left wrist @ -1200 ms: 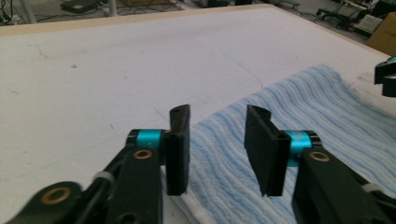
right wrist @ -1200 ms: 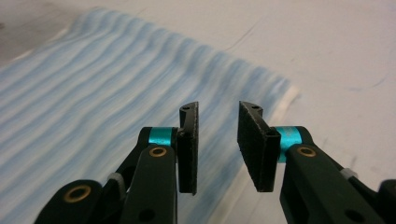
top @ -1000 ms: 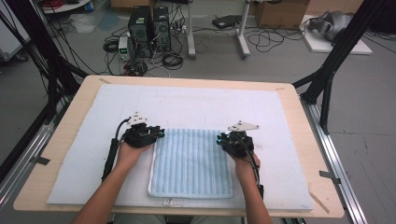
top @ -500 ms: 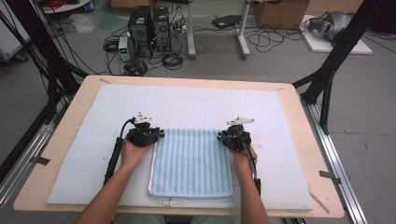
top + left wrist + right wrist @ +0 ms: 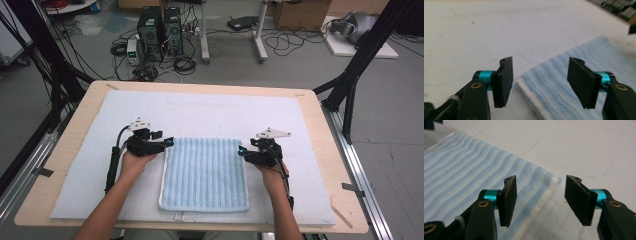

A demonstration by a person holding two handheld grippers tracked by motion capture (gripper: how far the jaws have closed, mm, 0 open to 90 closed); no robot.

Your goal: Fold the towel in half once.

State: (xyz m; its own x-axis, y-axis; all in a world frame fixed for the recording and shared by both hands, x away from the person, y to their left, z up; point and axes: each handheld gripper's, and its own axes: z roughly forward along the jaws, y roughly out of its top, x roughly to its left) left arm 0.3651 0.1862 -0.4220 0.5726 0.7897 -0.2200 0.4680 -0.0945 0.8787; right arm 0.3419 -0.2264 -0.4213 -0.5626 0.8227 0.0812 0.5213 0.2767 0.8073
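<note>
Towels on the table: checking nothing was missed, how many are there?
1: the blue striped towel lies folded flat between the left gripper and right gripper; layers beneath may hide.

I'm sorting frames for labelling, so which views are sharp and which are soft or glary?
High view: evenly lit, towel stripes readable, slight softness overall, no harsh shadows. Left gripper view: pads sharp, towel near them clear, far table washed out and hazy. Right gripper view: pads crisp, towel weave softens with distance, table bright and pale.
</note>
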